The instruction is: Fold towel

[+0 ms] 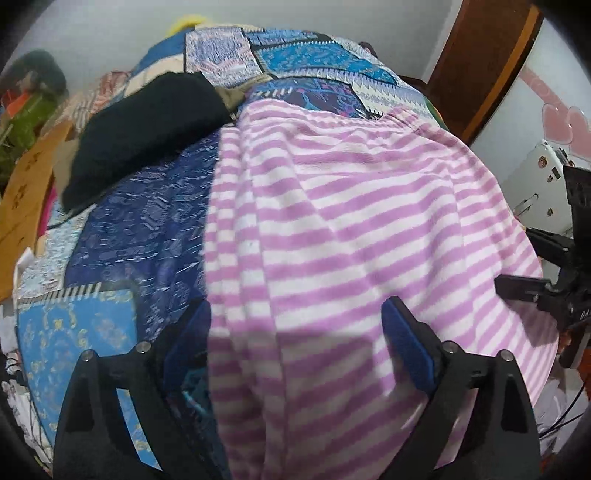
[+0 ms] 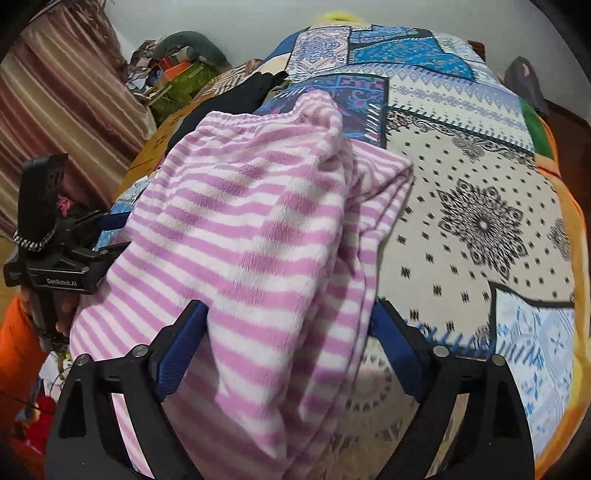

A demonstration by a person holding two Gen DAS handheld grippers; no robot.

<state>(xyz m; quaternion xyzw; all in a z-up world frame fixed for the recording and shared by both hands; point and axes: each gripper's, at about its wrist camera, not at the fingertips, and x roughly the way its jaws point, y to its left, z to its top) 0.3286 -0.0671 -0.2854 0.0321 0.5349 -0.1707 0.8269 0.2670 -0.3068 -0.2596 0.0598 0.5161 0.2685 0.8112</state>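
**Colours and Patterns Seen on the Bed**

The towel [image 1: 351, 229] was striped in lilac-pink and white. The bedcover [image 2: 480, 206] beneath was pieced in patchwork: cream dotted with black motifs and a black medallion at three o'clock, bright blue and navy ornamented panels at twelve. A black garment [image 1: 147, 136] was noted at ten o'clock. Blue pads [image 1: 408, 347] were seen on the black left gripper [image 1: 295, 332]. A curtain [image 2: 62, 96] was striped brown and beige.

A bed is covered by a patchwork quilt [image 2: 461, 206]. A pale wall [image 1: 110, 33] is seen at the top. A brown striped curtain [image 2: 59, 99] is hung upper left, a wooden door [image 1: 484, 62] upper right.
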